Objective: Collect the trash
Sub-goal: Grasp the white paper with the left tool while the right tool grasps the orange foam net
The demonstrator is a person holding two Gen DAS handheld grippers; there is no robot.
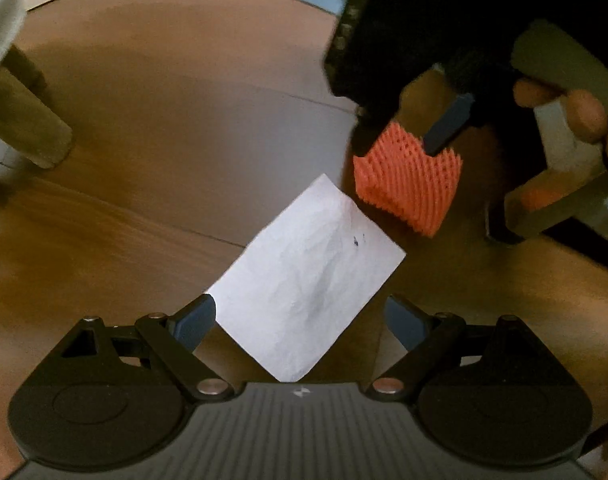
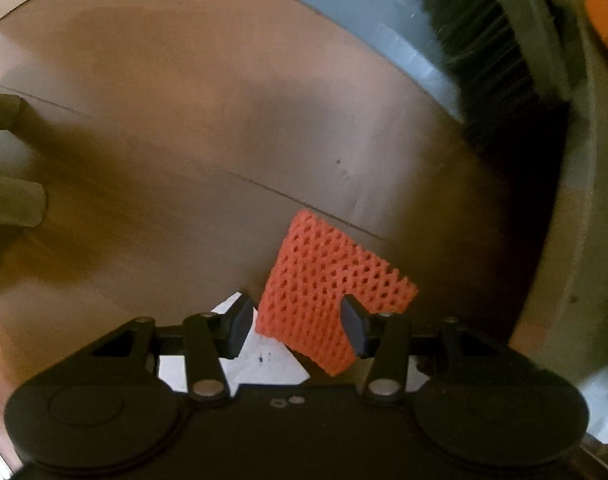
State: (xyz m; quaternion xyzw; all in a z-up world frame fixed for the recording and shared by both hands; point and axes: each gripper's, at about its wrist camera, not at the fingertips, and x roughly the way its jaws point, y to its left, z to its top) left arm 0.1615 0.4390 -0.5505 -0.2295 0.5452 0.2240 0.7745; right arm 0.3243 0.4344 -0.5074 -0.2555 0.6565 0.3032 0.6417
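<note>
**Two pieces of trash, one between each pair of fingers**

Nearest our left wrist camera is the left gripper (image 1: 299, 320), its jaws spread wide apart and clamped on nothing. The white paper (image 1: 308, 276) lies in the gap between them on the wooden floor (image 1: 163, 120), one corner running back under the gripper body and its long axis slanting from close in on the left side of the gap to further out on the right. Neither fingertip appears to touch it, though the left one sits right at its edge.

Nearest our right wrist camera is the right gripper (image 2: 299, 326), jaws partly apart. The orange foam net (image 2: 328, 292) stands between its fingers; from the left wrist view it looks pinched at its upper edge, hanging just beyond the paper's far corner, but we cannot tell for sure that the hold is firm. A corner of the paper shows beneath this gripper too.

Further out, ahead and to the right of the right gripper, are a grey dustpan (image 2: 368, 12) and a dark brush (image 2: 484, 48).

We judge the left hand is the nearer one for the paper. Closing on it would call for dropping the fingers down to the flat sheet, which may slip instead of buckling.
</note>
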